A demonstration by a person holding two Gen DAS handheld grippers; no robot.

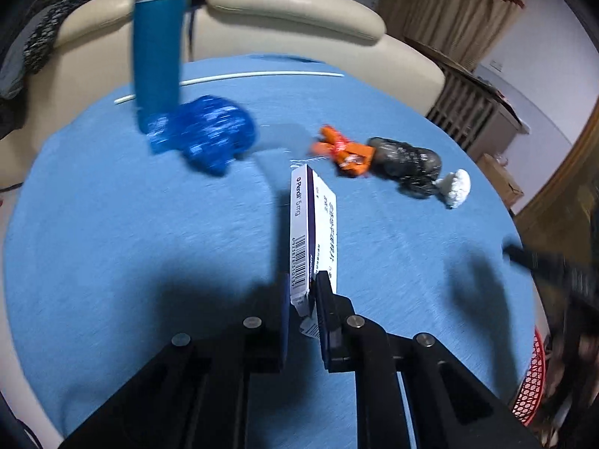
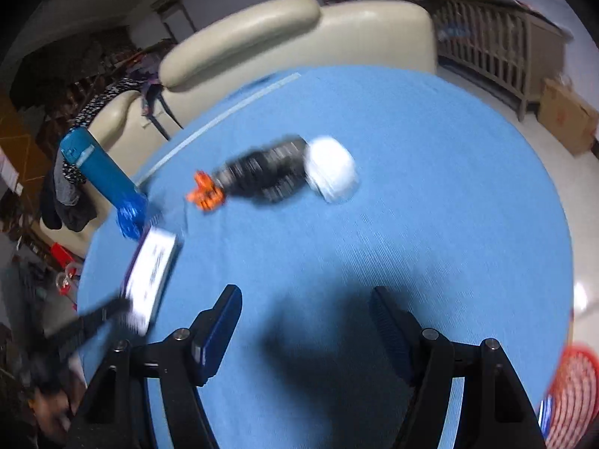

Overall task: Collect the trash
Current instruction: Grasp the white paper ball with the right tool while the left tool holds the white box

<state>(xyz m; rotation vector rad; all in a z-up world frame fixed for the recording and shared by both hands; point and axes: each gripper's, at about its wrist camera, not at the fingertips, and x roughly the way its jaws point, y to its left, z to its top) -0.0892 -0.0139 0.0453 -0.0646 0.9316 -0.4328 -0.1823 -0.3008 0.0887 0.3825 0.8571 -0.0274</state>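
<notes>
A round table (image 1: pixel 112 224) under a blue cloth carries everything. Along its far left edge a teal bottle (image 1: pixel 159 48) stands upright, with a crumpled blue wrapper (image 1: pixel 209 133) touching its base on the right side. A thin white strip (image 1: pixel 262 75) lies flat along the far edge behind them.

Toward the middle of the tabletop, the left gripper (image 1: pixel 312 292) is clamped on the near end of a white and purple box (image 1: pixel 312 224). Its fingers (image 1: pixel 325 299) are pressed almost together, one on each broad face, so the box stands on edge and points away toward the far side. In the right wrist view the same box (image 2: pixel 151 269) sits near the table's left edge, just beside the blue wrapper (image 2: pixel 129 217) and bottle (image 2: pixel 101 170).

Right of the box, toward the far right edge, three pieces of trash lie in a row: an orange wrapper (image 1: pixel 342 151), a crumpled black bag (image 1: pixel 406 164) touching it, and a white paper ball (image 1: pixel 455 187) against the bag's right end.

The right gripper (image 2: pixel 305 310) hangs over bare cloth near the front of the table, fingers (image 2: pixel 224 321) well apart, with nothing between them and touching nothing. The black bag (image 2: pixel 262 176) and paper ball (image 2: pixel 329 172) lie well beyond its tips.

A red mesh basket (image 2: pixel 572 400) shows past the table's near right edge.
</notes>
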